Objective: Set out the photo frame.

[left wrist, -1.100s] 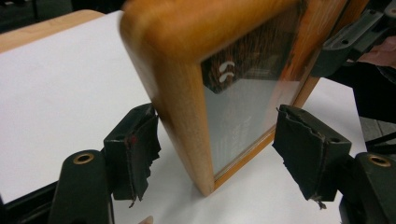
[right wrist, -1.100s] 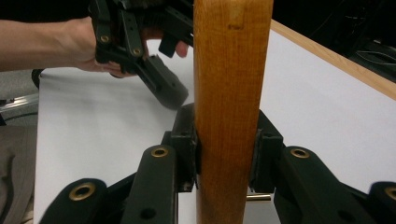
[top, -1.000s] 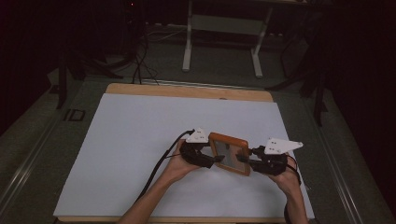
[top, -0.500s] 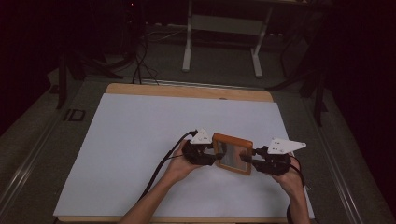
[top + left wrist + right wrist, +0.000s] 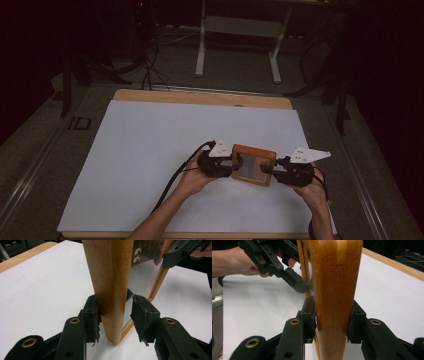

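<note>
1. Two grippers on one picture frame [image 5: 255, 165], one at each end.
2. Left gripper [image 5: 234, 165]: narrow, jaws just been closing, clamped on the frame's near side rail. In the left gripper view, one pad [image 5: 92, 315] flat on the wood back and the other pad [image 5: 140, 312] against the glass side, contact clearest at its upper tip.
3. Right gripper [image 5: 270, 171]: narrow, clamped across the opposite rail. In the right gripper view, both pads tight on the wood, rail dead centre between the jaws.
4. Frame location: directly between the two sets of fingertips, spanning from one gripper to the other, over the white sheet [image 5: 150, 150].
5. Orientation: glass face turned up and tilted toward the high camera. Seen from each gripper, gripped rail rising straight up out of the jaws, edge-on.
6. Long axis: looks to run gripper to gripper, roughly across the sheet, right end slightly nearer the person. Hard to be sure, as length and width look nearly equal.
7. Lower corner of the frame just ahead of the left jaws, close above the sheet; contact with the sheet not clear.
8. Left hand [image 5: 192, 180] and right hand [image 5: 312, 192] behind their grippers, cables trailing back.
</note>
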A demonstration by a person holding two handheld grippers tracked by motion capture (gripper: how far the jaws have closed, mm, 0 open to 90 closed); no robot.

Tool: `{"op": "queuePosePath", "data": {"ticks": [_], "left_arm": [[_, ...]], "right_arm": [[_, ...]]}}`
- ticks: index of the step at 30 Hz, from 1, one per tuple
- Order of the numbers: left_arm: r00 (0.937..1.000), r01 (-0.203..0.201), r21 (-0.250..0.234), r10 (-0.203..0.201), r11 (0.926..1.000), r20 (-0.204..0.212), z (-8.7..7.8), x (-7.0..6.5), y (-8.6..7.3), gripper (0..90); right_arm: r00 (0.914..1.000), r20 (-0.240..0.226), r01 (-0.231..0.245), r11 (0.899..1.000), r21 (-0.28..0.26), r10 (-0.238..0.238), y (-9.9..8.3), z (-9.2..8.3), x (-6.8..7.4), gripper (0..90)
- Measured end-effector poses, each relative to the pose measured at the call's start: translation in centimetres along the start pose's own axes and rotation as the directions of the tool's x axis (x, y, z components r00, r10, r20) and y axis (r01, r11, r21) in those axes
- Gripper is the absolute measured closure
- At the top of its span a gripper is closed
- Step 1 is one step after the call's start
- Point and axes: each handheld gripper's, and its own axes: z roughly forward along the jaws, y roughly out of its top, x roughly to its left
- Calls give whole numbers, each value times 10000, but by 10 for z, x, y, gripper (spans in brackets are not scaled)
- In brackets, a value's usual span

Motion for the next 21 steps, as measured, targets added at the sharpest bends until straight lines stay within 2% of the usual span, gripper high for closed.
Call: {"op": "queuePosePath", "data": {"ticks": [2,8,21], "left_arm": [[9999,124,62,-124,9999,-24,-1,1,1,591],[9998,171,61,-170,9998,-81,-3,1,1,593],[9992,394,-293,-392,9988,72,-13,2,6,605]], "right_arm": [[10000,64,40,10000,15,-40,1,0,1,653],[9994,208,287,9996,82,-289,3,1,4,654],[9997,97,206,9993,-321,-203,7,-2,5,655]]}}
